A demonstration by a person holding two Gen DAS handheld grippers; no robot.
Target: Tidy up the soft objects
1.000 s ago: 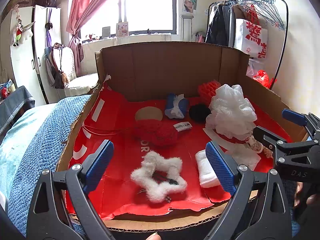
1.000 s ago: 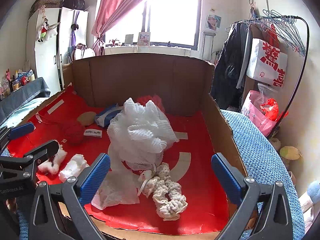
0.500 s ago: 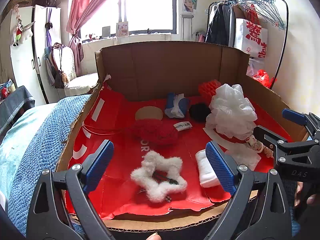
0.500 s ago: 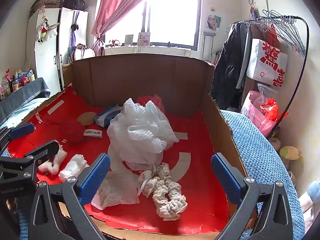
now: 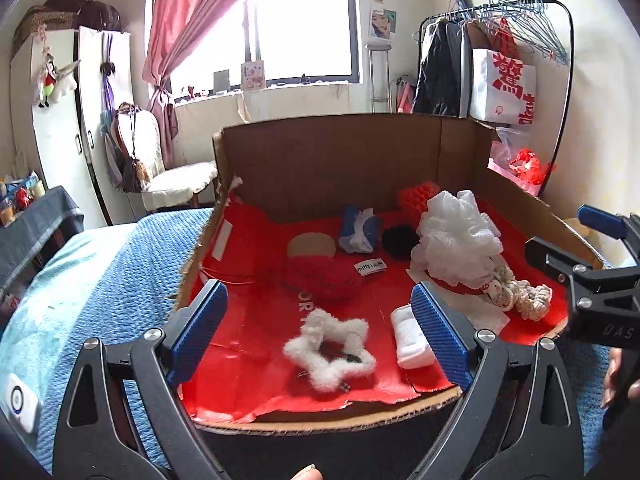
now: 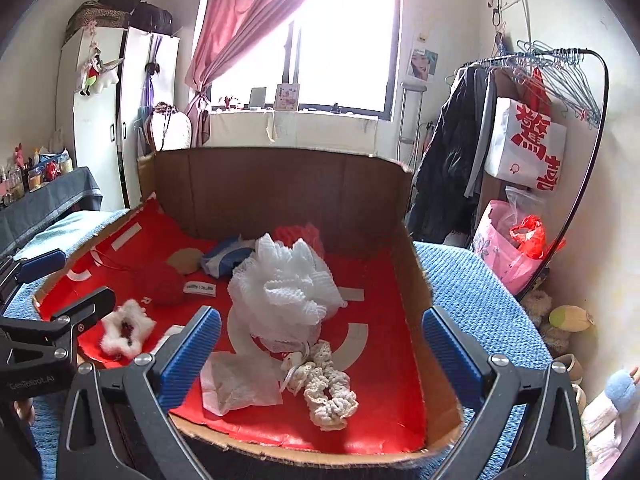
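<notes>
My left gripper [image 5: 318,332] is spread wide and holds nothing, poised at the box's near edge over the white fluffy star [image 5: 329,349]; my right gripper [image 6: 320,354] is equally wide and empty, by the near right corner over the cream scrunchie [image 6: 325,383]. All the soft things lie loose on the red floor of the cardboard box [image 5: 340,160] — white mesh puff [image 6: 285,286] mid-box, red yarn ball [image 5: 322,276] left of it, folded white cloth [image 5: 410,340] near the front edge. This layout fits sorting under way or already finished; I cannot tell which. Any grasp calls for a light, centred pinch — these things squash.
</notes>
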